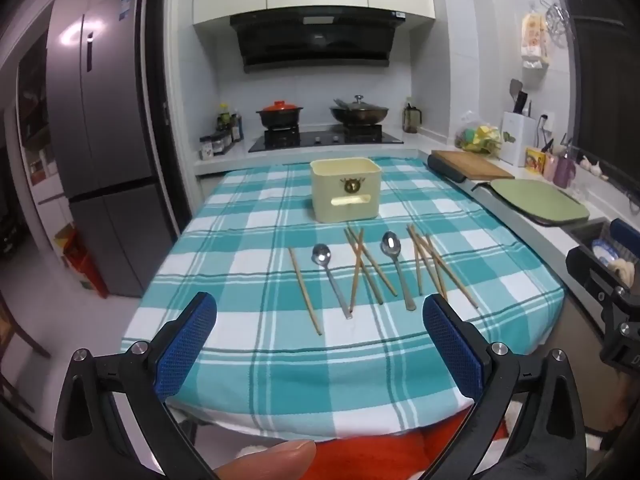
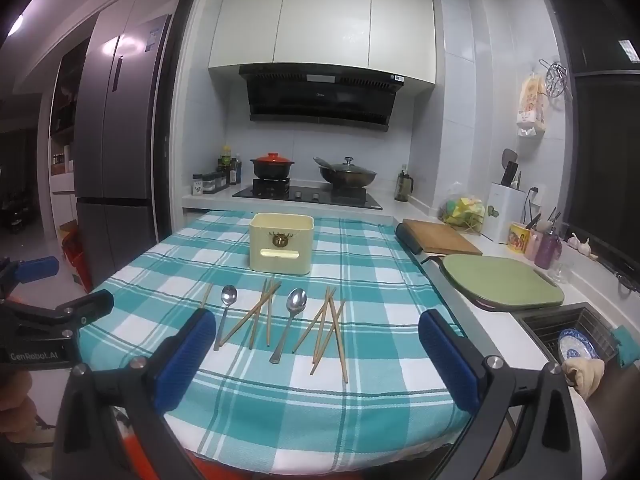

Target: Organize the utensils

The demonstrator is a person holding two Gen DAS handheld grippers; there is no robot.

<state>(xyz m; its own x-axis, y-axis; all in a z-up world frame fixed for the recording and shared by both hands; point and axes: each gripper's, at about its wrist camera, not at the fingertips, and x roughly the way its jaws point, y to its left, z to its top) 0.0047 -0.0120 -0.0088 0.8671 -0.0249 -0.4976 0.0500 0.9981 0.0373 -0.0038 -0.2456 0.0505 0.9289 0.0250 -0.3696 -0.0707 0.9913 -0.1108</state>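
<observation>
A cream utensil holder (image 1: 345, 190) (image 2: 281, 243) stands upright mid-table on the teal checked cloth (image 1: 248, 360) (image 2: 256, 404). In front of it lie two metal spoons, the left spoon (image 1: 331, 277) (image 2: 224, 316) and the right spoon (image 1: 397, 268) (image 2: 290, 322), a single chopstick (image 1: 305, 290), a crossed middle group of chopsticks (image 1: 362, 268) (image 2: 258, 314), and a right group of chopsticks (image 1: 434, 266) (image 2: 328, 334). My left gripper (image 1: 320, 312) is open and empty over the table's near edge. My right gripper (image 2: 312, 330) is open and empty, also short of the utensils.
To the right runs a counter with a wooden board (image 2: 440, 236), a green board (image 2: 502, 280) and a sink with a blue plate (image 2: 576, 344). A stove with pots (image 2: 308, 190) is behind the table. A fridge (image 1: 100, 140) stands left.
</observation>
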